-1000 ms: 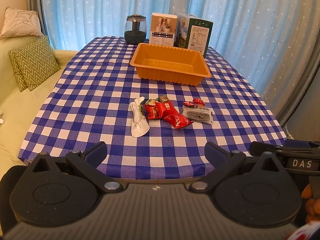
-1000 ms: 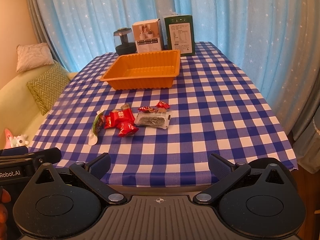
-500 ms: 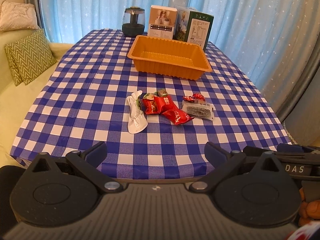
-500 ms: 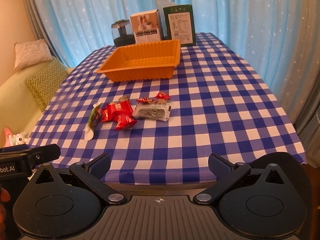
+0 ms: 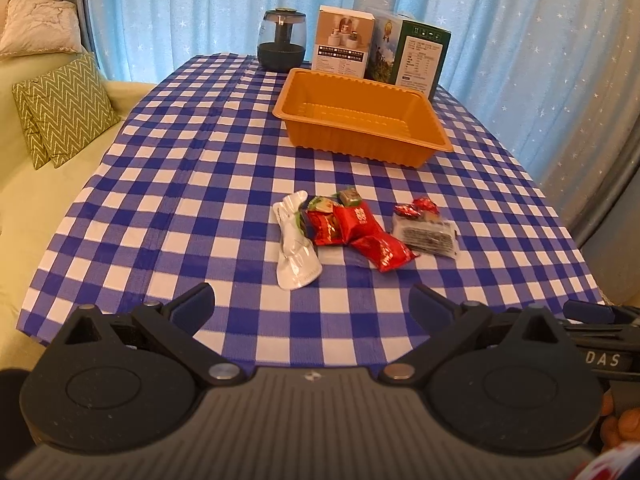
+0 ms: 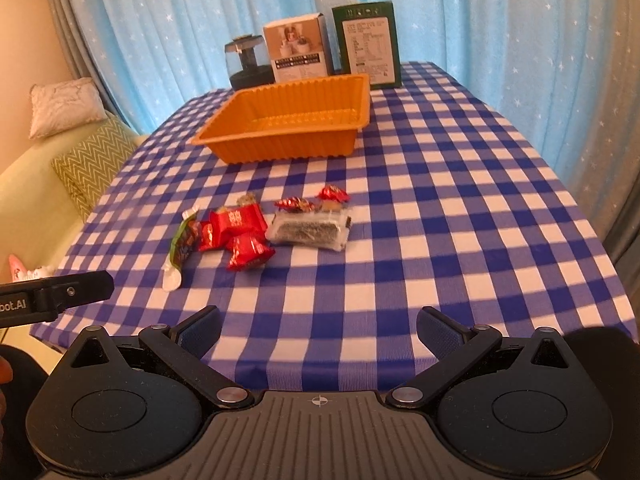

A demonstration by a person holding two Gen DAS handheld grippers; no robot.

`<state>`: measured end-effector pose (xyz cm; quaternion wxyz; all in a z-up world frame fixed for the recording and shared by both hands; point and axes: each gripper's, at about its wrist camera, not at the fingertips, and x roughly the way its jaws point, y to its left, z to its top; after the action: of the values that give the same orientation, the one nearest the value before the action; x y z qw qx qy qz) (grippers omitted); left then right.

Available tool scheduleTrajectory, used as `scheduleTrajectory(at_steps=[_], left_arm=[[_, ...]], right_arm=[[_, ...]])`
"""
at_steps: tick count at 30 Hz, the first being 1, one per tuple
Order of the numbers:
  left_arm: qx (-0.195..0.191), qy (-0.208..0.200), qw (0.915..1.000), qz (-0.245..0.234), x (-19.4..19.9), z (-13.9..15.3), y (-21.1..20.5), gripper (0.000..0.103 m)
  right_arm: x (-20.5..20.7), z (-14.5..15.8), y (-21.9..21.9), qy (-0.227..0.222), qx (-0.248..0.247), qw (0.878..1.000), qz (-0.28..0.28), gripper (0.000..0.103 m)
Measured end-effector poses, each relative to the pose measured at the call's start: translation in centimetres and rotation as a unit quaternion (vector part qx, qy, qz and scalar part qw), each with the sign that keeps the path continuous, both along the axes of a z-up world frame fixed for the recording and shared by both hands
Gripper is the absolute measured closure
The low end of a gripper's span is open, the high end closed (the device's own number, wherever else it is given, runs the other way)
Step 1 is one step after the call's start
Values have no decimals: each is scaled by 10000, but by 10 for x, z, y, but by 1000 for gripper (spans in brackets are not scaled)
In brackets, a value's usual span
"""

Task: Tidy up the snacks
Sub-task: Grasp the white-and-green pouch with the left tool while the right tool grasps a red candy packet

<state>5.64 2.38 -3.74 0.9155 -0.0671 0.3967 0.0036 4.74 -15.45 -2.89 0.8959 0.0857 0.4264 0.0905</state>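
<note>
Landmark for all positions: the orange tray [image 5: 362,118] [image 6: 280,120], standing empty on the blue-and-white checked tablecloth [image 5: 200,184] [image 6: 440,200].

Far left of the tray, off the table: a pale green sofa [image 5: 36,208] carrying a green zigzag cushion [image 5: 64,108] and a cream cushion [image 5: 38,28].

Behind the tray, left to right: a dark jar with a clear dome [image 5: 282,45], a white carton [image 5: 344,42] and a green carton [image 5: 412,56], all upright at the table's far edge, before a blue star-print curtain [image 5: 200,8].

In front of the tray, well apart from it, the snacks lie in a loose row. Left to right: a white wrapper with green print [image 5: 296,248] [image 6: 182,246]; touching it, a cluster of red packets [image 5: 352,228] [image 6: 236,232] with a small brown sweet [image 5: 351,197] on the tray side; then a clear pack with dark contents [image 5: 425,234] [image 6: 310,230], with two small red-foil sweets [image 5: 416,208] [image 6: 316,200] touching its tray-side edge. None is in the tray.

Left gripper [image 5: 312,306]: fingers spread wide, nothing between them, over the near table edge, nearest the white wrapper.

Right gripper [image 6: 320,328]: fingers likewise spread wide and empty, over the near table edge, in front of the clear pack.
</note>
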Motion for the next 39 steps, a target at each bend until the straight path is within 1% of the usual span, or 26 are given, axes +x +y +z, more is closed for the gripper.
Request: scheduleTrajectory(at_steps=[2, 6, 11, 12, 13, 14, 15, 17, 18, 20, 24, 25, 29, 34, 37, 39], left_arm=[[22, 6, 10000, -9, 6, -4, 1, 5], [36, 91, 10000, -6, 22, -16, 6, 8], [-3, 189, 9998, -3, 45, -34, 15, 14], [6, 201, 9998, 1, 51, -37, 16, 15], [23, 212, 9998, -4, 55, -40, 17, 17], [41, 232, 9997, -20, 61, -43, 18, 21], [46, 251, 9997, -43, 67, -46, 18, 24], [52, 279, 9995, -121, 78, -52, 19, 35], [67, 275, 9995, -168, 82, -54, 18, 37], [109, 279, 9992, -258, 93, -59, 17, 46], [194, 307, 9984, -431, 111, -69, 12, 58], [218, 319, 9981, -476, 114, -71, 11, 62], [250, 417, 9968, -628, 124, -81, 10, 73], [268, 414, 9967, -642, 126, -89, 16, 78], [151, 404, 9973, -602, 125, -90, 21, 80], [-15, 409, 9976, -561, 125, -91, 27, 80]], right_arm=[[5, -3, 2, -63, 21, 10000, 10, 0], [17, -10, 6, -176, 55, 9998, 40, 1], [33, -22, 10, -295, 77, 9995, 85, 1], [36, -25, 12, -308, 90, 9994, 110, 1], [40, -28, 14, -310, 106, 9994, 132, 7], [44, -31, 15, -289, 134, 9994, 162, 14], [48, -35, 16, -258, 180, 9993, 188, 15], [56, -42, 20, -221, 229, 9992, 221, 17], [59, -45, 21, -211, 226, 9992, 245, 17], [65, -50, 23, -196, 246, 9992, 263, 18], [72, -56, 25, -152, 285, 9992, 236, 19], [74, -58, 25, -142, 281, 9992, 227, 19], [80, -61, 26, -147, 285, 9992, 226, 19], [86, -62, 35, -197, 321, 9986, 358, 19], [90, -63, 45, -234, 297, 9979, 517, 19], [93, -64, 52, -258, 305, 9971, 641, 22]])
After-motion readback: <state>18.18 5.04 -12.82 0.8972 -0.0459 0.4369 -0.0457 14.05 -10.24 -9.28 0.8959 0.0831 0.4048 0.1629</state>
